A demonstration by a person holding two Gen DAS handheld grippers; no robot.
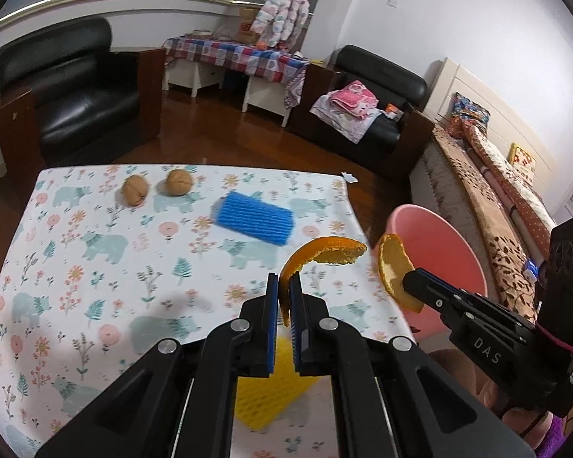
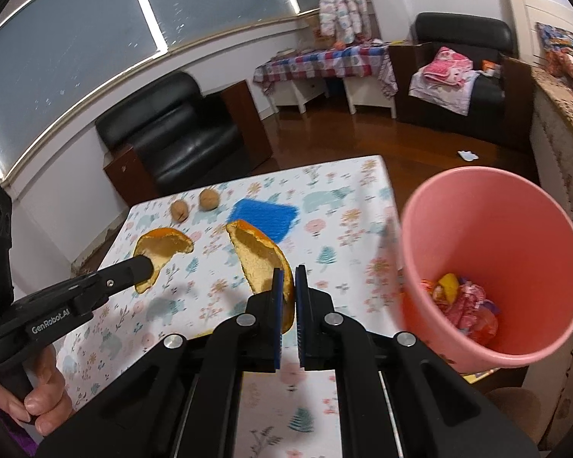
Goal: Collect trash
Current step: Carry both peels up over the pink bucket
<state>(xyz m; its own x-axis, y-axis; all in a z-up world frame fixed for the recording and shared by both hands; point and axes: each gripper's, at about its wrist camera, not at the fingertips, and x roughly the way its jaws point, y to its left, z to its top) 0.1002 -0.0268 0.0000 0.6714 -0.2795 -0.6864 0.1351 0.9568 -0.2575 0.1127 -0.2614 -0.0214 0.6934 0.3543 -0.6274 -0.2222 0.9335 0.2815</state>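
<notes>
One pink bin (image 2: 492,267) stands off the worktop's (image 1: 95,267) right edge — crumpled wrappers (image 2: 466,305), pink, yellow and orange, lie at its bottom. Two walnuts (image 1: 156,187) sit near the far edge of the worktop; a blue foam sleeve (image 1: 254,221) lies right of them, and a yellow foam net (image 1: 271,389) at the near edge, mostly hidden by the left gripper (image 1: 284,286). Left fingers (image 1: 273,305) are clamped on a curled orange peel (image 1: 324,252), held above the worktop. Right gripper (image 2: 295,278) pinches a second peel (image 2: 259,255) — raised near the bin's rim, angled downward. A hand (image 2: 38,393) grips the left handle.
</notes>
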